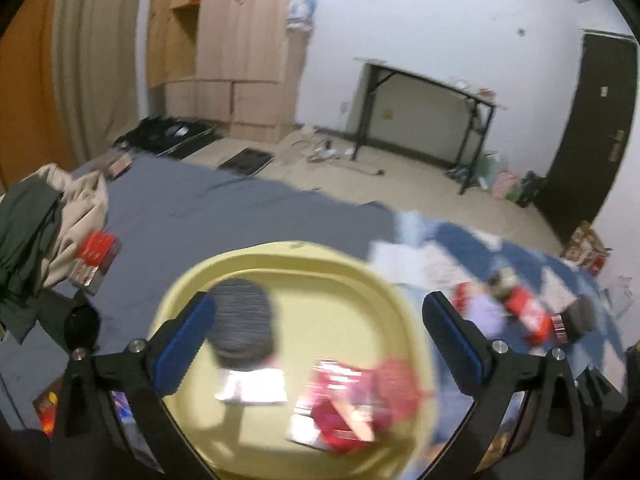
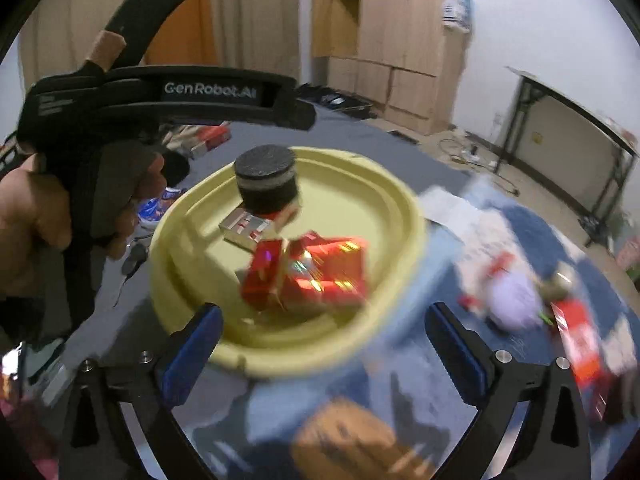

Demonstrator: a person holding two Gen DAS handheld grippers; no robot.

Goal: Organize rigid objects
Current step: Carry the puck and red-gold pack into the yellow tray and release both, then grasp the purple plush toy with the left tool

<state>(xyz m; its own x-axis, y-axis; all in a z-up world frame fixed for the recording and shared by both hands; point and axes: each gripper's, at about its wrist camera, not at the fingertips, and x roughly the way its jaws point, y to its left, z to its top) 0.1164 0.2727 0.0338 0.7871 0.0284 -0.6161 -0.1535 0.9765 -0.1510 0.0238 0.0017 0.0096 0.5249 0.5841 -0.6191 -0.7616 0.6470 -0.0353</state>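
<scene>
Hovering low, I hold my right tool [image 2: 320,340] and left tool [image 1: 316,340] spread wide, gripping nothing. Mid-frame, the yellow basin [image 2: 400,200] collects red boxes [image 2: 316,276] and a black jar [image 2: 266,182]; loose items [image 2: 576,328] wait lower right on the bed [image 1: 224,204].

The left tool [image 1: 318,340] has its blue-padded fingers [image 1: 186,344] spread wide, nothing between them. The right tool [image 2: 320,346] is likewise spread wide and grips nothing. In the right wrist view, the person's left hand [image 2: 60,216] wraps the left tool's black handle, fingers curled round the grip.
</scene>
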